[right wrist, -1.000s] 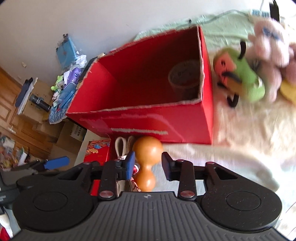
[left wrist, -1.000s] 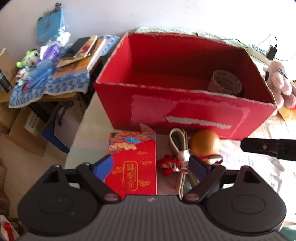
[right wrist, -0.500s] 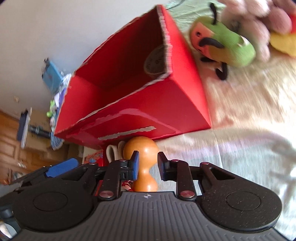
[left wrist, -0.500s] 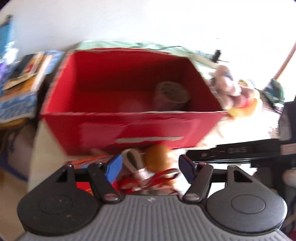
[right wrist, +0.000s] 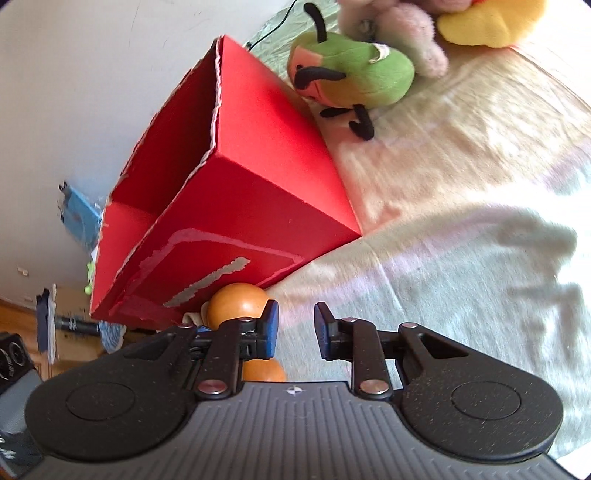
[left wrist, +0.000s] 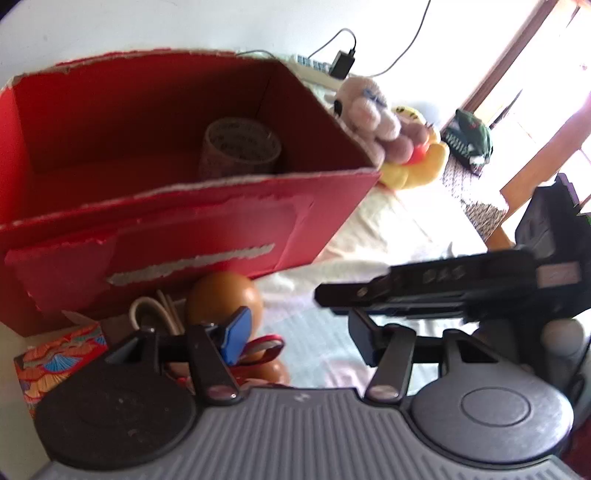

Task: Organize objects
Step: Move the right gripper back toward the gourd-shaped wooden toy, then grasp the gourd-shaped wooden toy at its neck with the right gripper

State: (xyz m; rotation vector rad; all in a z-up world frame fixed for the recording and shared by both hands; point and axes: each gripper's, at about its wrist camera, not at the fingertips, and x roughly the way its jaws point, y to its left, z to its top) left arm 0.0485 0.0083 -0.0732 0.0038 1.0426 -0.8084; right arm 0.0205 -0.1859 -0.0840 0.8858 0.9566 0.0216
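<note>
Both views have swung rightward — red box [left wrist: 177, 221] holds one tape roll [left wrist: 240, 147]; both grippers' jaws released, empty.

One red cardboard box [left wrist: 159, 236], centre left of the left wrist view. One tape roll [left wrist: 240, 147] inside it. One orange gourd [left wrist: 223, 299] at lower centre, with one coiled cord [left wrist: 155, 314] and one patterned red packet [left wrist: 55, 358] to its left. Four plush toys: pink [right wrist: 402, 40], green [right wrist: 354, 70], yellow [right wrist: 491, 22], dark green [left wrist: 469, 138]. Two grippers: left [left wrist: 295, 332], right [right wrist: 293, 328].
</note>
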